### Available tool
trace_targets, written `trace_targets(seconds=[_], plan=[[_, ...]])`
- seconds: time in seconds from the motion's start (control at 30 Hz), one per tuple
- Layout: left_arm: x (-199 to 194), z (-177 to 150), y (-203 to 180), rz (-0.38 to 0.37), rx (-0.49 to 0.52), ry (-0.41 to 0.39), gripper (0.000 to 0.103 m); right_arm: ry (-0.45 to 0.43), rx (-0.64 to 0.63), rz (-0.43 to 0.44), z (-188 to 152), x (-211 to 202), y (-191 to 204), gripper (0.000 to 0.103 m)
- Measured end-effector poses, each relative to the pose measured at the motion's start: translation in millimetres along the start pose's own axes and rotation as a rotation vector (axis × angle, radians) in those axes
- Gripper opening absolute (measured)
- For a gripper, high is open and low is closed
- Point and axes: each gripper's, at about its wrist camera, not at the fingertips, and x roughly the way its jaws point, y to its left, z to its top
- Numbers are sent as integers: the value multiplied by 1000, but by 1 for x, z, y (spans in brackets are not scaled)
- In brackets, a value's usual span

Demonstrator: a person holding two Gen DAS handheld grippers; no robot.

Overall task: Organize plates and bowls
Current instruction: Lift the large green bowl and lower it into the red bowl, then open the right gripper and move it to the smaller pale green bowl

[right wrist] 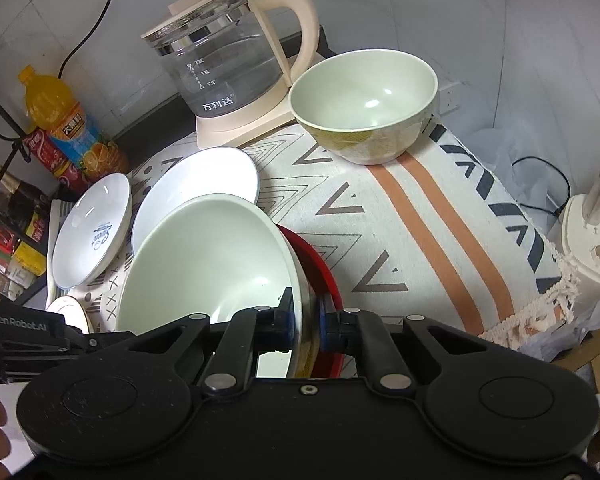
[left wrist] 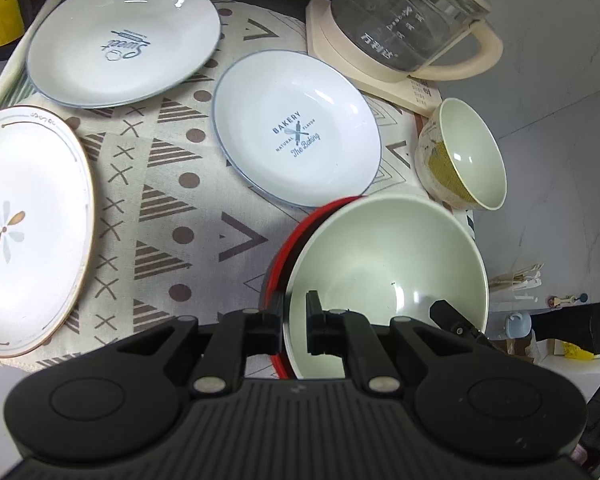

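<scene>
Left wrist view: left gripper (left wrist: 294,330) pinches the rim of a big pale green bowl (left wrist: 384,280), one finger outside, one inside. A red-edged dish (left wrist: 288,248) sits right behind/under that bowl, touching it; can't tell if it's also gripped. The right tool's black finger tip pokes in at the bowl's far rim.

Right wrist view: right gripper (right wrist: 306,326) is clamped on the opposite rim of the same bowl (right wrist: 208,260), fingers close together with the wall between them. Red dish (right wrist: 320,268) edge shows just beside the outer finger. "GenRobot.AI" printed on the other tool at lower left.

On the patterned cloth (left wrist: 172,200):
- blue-rimmed plate (left wrist: 296,128), print "BAKERY / NATURAL FLAVOR / The Baking", just beyond the held bowl
- blue-rimmed plate (left wrist: 124,40), print "Sweet", further back left
- white plate with flower motif (left wrist: 28,232), brown rim, far left
- small green bowl (left wrist: 460,156) with yellow pattern outside, near the cloth's right edge

Glass kettle (right wrist: 228,64) on a cream base, labelled "万利达", with level marks. It stands behind the plates, close to the small bowl. Orange drink bottle (right wrist: 60,120) with a blue label at the back left; text too small to read.
</scene>
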Motion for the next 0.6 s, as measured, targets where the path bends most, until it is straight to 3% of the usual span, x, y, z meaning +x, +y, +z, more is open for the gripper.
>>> trace_targets(seconds=[0.23,0.33,0.5,0.6], plan=[[-3,7,9,24,-28,-17,9,1,-59,-7,1,1,5,12],[-5,10,7,36,-26,-32,11,22,-74,-3,5,0,6,18],[-8,15,-7,44,-5,-72,44,-49,-104,-2,17,-19,3,24],[-6,18,-21,45,29,-90,52,-64,-71,11,27,-22,-10,24]])
